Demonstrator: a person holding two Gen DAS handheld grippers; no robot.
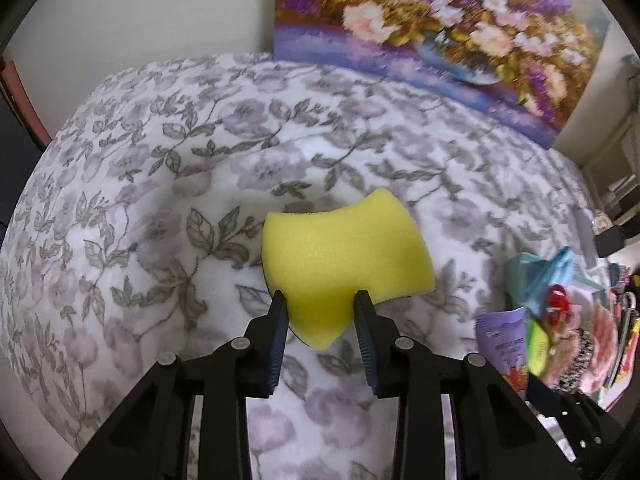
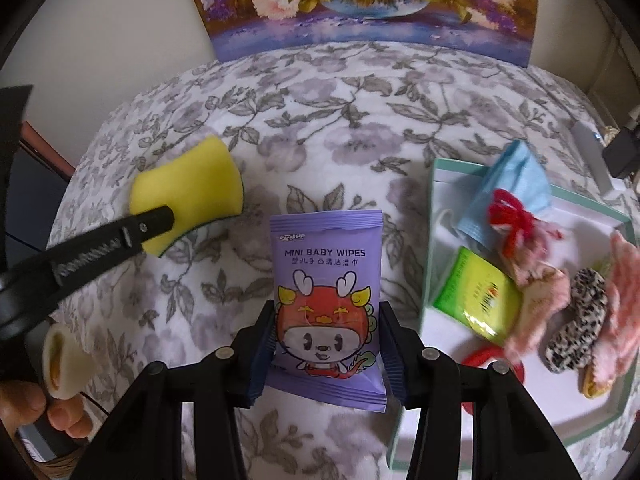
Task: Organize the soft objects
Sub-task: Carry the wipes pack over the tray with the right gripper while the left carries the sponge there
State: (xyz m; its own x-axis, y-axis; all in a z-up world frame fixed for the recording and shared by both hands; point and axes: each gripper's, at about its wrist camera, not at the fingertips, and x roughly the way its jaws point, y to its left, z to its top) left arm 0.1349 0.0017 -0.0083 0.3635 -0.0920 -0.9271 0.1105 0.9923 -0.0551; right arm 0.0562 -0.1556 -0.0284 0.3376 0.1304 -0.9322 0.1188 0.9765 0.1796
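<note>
Right wrist view: my right gripper [image 2: 326, 344] pinches the wipes pack [image 2: 326, 292] above the bed [image 2: 320, 92], beside the white tray [image 2: 592, 404]; my left gripper [image 1: 320, 300] squeezes the yellow sponge [image 1: 344, 256], both probably tray-bound.

Soft even indoor light; fisheye bending, dark corners; right edges motion-blurred.

A bed is covered by a white blanket [image 2: 320, 92] printed with grey-lilac flowers and leaves. At the right of the frame, a shallow white tray with a mint rim [image 2: 430, 240] is set directly on it. A flower painting [image 2: 360, 8] is propped at the top edge.
</note>
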